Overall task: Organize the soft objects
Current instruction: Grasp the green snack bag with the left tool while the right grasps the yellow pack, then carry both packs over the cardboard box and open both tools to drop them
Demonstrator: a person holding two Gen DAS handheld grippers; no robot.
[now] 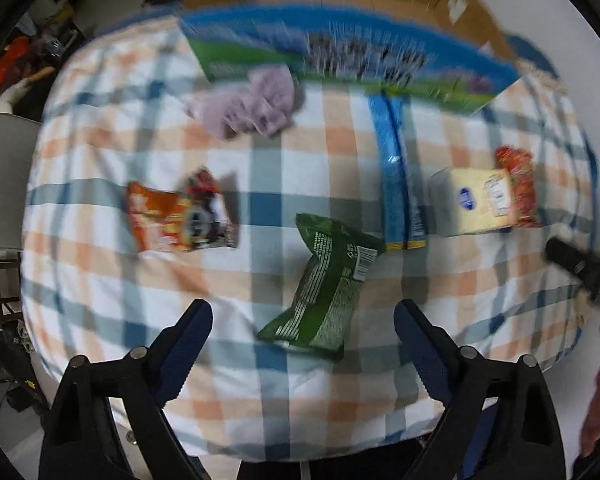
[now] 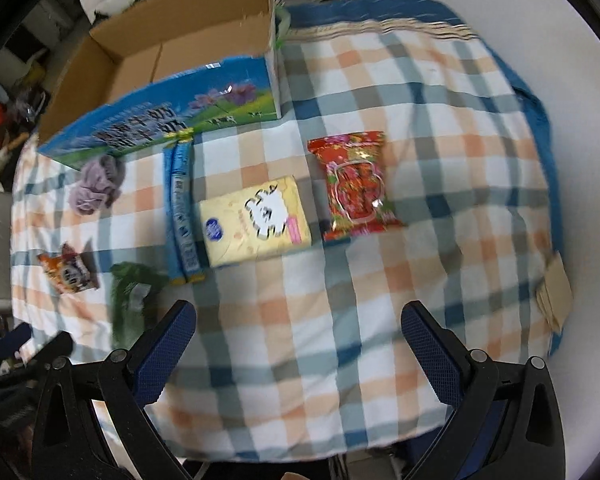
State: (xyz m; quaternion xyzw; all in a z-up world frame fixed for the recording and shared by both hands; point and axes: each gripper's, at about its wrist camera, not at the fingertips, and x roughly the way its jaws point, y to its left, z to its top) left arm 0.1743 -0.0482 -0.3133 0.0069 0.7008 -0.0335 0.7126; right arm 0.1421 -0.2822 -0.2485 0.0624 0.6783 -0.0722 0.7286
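Spread over the desk, a checked cloth [image 2: 340, 320] is carrying every soft item in plain sight: purple cloth [image 1: 252, 104], orange packet [image 1: 180, 216], green packet [image 1: 324, 280], blue packet [image 1: 400, 176], yellow pack [image 2: 256, 220] and red packet [image 2: 356, 184]. Nothing is being seen inside the cardboard box [image 2: 172, 40], so the sorting is judged barely begun. Both the left claw [image 1: 304, 344] and right claw [image 2: 300, 344] are being held spread and empty above the cloth.
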